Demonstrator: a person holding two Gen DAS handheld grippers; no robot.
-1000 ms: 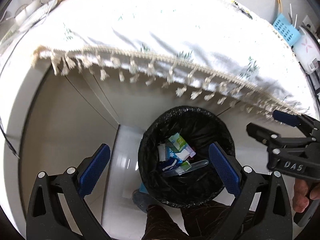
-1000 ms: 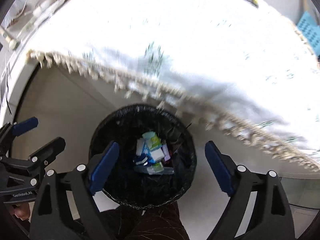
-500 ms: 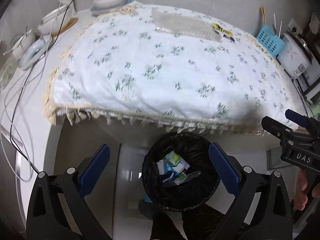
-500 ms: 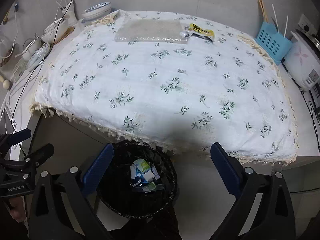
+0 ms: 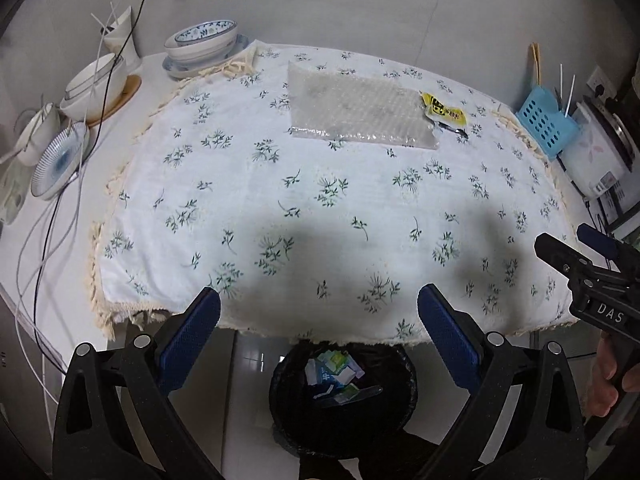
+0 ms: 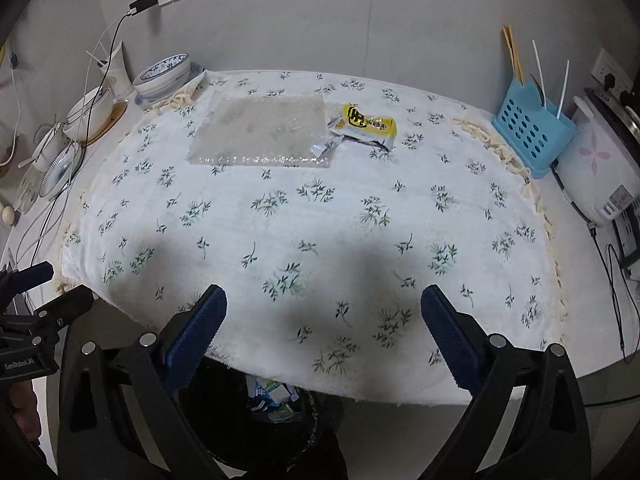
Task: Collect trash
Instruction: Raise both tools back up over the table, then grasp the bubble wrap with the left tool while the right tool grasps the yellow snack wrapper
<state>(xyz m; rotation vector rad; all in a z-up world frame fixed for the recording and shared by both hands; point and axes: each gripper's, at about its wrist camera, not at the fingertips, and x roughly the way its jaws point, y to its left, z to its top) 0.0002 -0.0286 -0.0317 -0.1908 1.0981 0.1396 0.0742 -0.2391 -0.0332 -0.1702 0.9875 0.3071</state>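
Yellow crinkled snack wrapper (image 6: 370, 125) lies at the far side of the table (image 6: 584, 320), touching the right edge of a clear bubble-wrap sheet (image 6: 260, 134) on the white floral fringed tablecloth (image 6: 320, 220). Black-lined round trash bin (image 5: 344, 408) sits on the floor under the near edge, scraps inside. Left claw (image 5: 318, 330) and right claw (image 6: 322, 326) both gape wide, empty, above the cloth's near edge.

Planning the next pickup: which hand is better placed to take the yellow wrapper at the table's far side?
Probably the right. The yellow wrapper lies almost straight ahead of the open right tongs, while from the left tongs it sits far off to the right.
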